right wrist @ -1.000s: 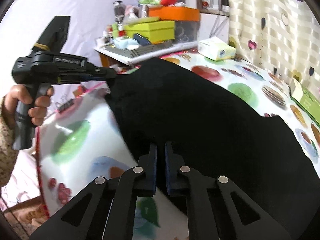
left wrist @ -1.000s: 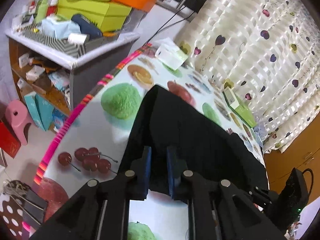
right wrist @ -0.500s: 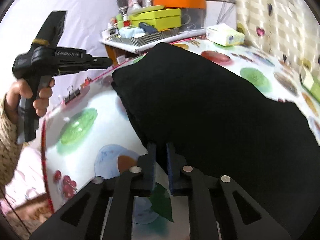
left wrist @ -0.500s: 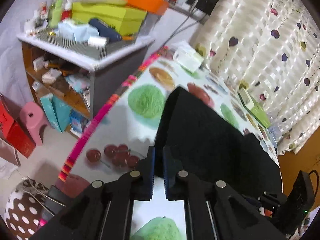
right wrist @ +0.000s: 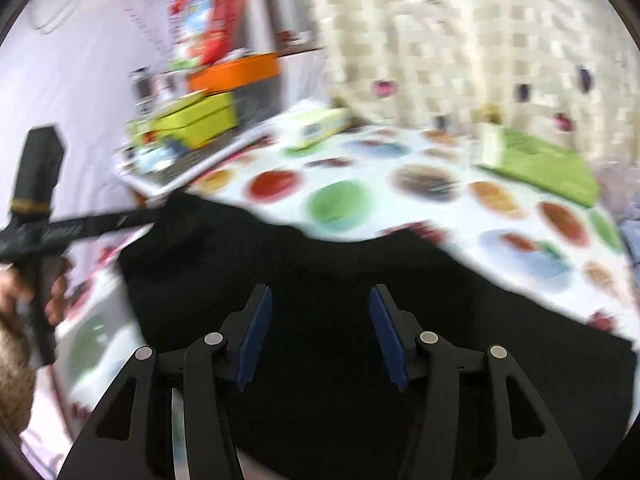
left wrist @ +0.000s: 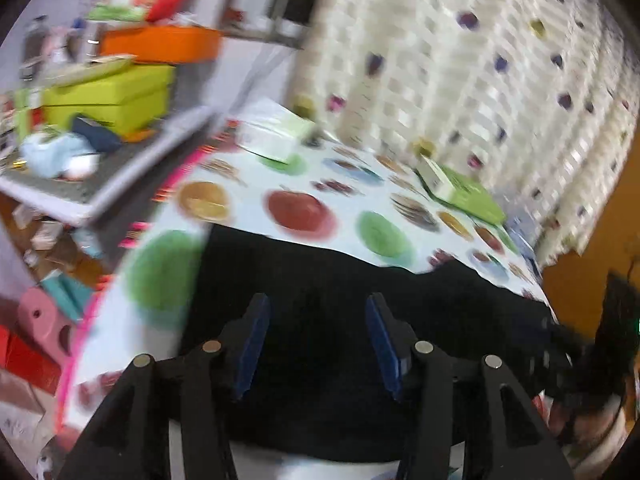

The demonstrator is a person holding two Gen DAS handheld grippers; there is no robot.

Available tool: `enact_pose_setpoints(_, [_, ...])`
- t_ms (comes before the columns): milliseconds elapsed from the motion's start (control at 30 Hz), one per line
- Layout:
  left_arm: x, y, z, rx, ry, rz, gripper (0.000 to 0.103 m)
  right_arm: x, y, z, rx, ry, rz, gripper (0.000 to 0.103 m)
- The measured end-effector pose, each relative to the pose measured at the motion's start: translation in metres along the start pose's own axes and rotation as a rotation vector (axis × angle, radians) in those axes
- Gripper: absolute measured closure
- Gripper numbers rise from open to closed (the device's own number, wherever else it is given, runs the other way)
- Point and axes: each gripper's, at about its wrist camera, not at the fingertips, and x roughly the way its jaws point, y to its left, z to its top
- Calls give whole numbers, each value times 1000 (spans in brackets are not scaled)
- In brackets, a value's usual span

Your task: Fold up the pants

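Note:
Black pants [left wrist: 320, 276] lie flat on the fruit-print table [left wrist: 344, 184]. The picture is blurred by motion. My left gripper [left wrist: 316, 312] hangs over the near part of the pants. Its jaws are opening and the blue pads [left wrist: 252, 344] press on nothing. In the right wrist view the pants [right wrist: 320, 264] spread across the near half of the table [right wrist: 440, 160]. My right gripper [right wrist: 320, 304] hovers over them, its jaws also opening with no cloth pinched. A hand holds the left gripper [right wrist: 84, 228] at the far left, its tip by the pants' left corner.
A grey shelf unit at the left carries a yellow-green box [left wrist: 112, 92] and an orange box [left wrist: 160, 42]. A tissue box [left wrist: 276, 136] and a green box [left wrist: 464, 188] sit at the table's far side by the curtain [left wrist: 480, 60]. A pink stool [left wrist: 44, 320] stands on the floor.
Both grippers were shut on the pants' near edge and now stand open over the cloth. Both views have swung toward the curtain, and the pants lie flatter.

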Motion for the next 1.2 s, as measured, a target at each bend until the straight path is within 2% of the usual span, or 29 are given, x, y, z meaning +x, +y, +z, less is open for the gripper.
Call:
enact_pose_setpoints(67, [15,-9,2,9,29,-35,50,8,-20,10,14,4,-50,51])
enact_pose_setpoints(167, [35,-17,7,34,44,-30,50,30,-47,27,32,31,-119,51])
enact_pose_setpoints(267, [49,-17,9,37,70,-30,50,54,-65,36,73,77,-87,51])
enact_pose_setpoints(300, [52,-16,8,39,73,-22,50,62,-70,39,81,88,-102,51])
enact_pose_setpoints(367, [58,-13,7,45,87,16,50,76,-74,43,79,120,-67,51])
enact_pose_setpoints(567, [60,-7,-2,69,105,46,50,94,-63,44,32,177,0,51])
enact_pose_setpoints(667, [64,-7,-5,71,112,59,50,105,-59,43,13,204,-15,51])
enact_pose_setpoints(700, [65,-7,-6,77,111,65,50,109,-58,42,3,208,-17,56])
enact_pose_setpoints(767, [67,-8,-7,87,110,68,50,111,-58,40,-5,199,-46,74])
enact_pose_setpoints(833, [66,-7,-8,89,106,58,50,112,-57,42,-22,199,-54,80])
enact_pose_setpoints(933, [66,-3,-7,77,106,37,50,117,-51,43,-76,188,-94,80])
enact_pose_setpoints(1033, [65,-4,-12,101,98,40,50,119,-58,46,-24,187,-89,80])
enact_pose_setpoints(1133, [64,-9,-16,152,95,53,50,118,-58,46,-23,185,-91,80])
enact_pose_setpoints(1200, [64,-6,-14,129,98,44,50,118,-60,47,-8,189,-81,79])
